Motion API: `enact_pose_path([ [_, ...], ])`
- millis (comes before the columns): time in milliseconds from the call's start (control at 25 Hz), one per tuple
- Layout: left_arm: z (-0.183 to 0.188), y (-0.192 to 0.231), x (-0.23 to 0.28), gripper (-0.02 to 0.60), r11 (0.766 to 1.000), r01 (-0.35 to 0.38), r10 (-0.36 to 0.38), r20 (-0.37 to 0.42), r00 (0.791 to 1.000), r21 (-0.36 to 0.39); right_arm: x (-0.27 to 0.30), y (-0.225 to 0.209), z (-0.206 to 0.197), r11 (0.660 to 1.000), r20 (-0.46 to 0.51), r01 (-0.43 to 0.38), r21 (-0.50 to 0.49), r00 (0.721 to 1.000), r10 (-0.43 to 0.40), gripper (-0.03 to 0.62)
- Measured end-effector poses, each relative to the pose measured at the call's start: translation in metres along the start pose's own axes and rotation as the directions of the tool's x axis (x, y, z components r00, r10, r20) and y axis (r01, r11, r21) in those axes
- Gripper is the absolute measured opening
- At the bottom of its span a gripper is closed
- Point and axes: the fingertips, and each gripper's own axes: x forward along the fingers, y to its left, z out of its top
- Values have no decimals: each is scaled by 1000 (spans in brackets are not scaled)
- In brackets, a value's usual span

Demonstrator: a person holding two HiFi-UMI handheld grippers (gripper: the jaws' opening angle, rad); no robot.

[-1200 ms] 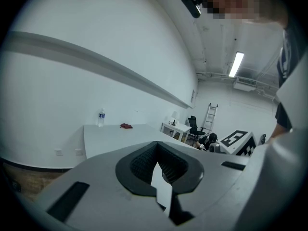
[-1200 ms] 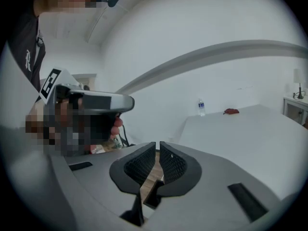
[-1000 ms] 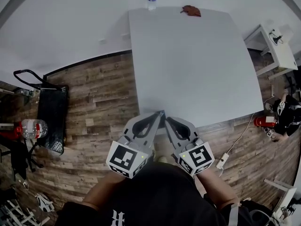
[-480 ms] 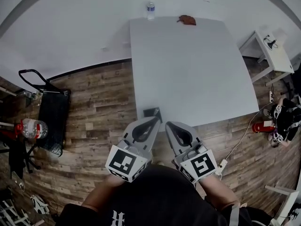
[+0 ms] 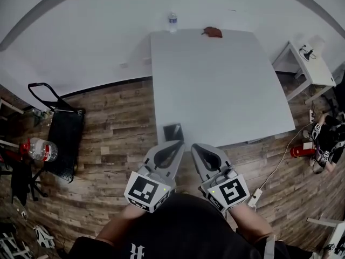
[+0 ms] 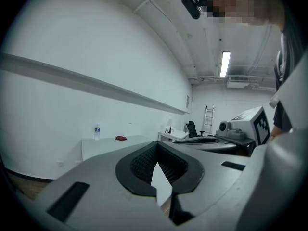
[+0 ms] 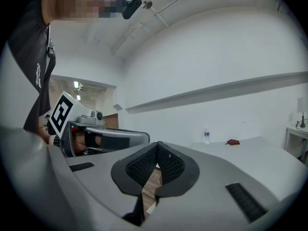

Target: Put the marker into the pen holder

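No marker shows in any view. A dark square thing (image 5: 173, 131), possibly the pen holder, stands at the near left corner of the white table (image 5: 226, 90). Just in front of that corner, my left gripper (image 5: 181, 143) and right gripper (image 5: 194, 146) hover side by side over the wood floor. In the left gripper view the left gripper (image 6: 157, 145) has its jaws meeting at the tips with nothing between them. The right gripper (image 7: 158, 144) is likewise shut and empty in its own view.
A water bottle (image 5: 172, 21) and a red-brown object (image 5: 212, 32) sit at the table's far edge. A black cart (image 5: 63, 139) and a bottle (image 5: 41, 150) are on the floor at left. At right are a small white side table (image 5: 304, 63) and a power strip (image 5: 253, 185).
Both grippers have drawn back from over the table's near edge to just short of it. The dark square thing, hidden before, has come into view.
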Motion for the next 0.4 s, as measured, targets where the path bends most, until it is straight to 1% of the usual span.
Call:
enact_pose_path([
  [400, 5, -15, -5, 6, 1000, -4, 4, 10, 1000, 11, -15, 0, 4, 1000, 3, 7, -1, 1000, -7, 14],
])
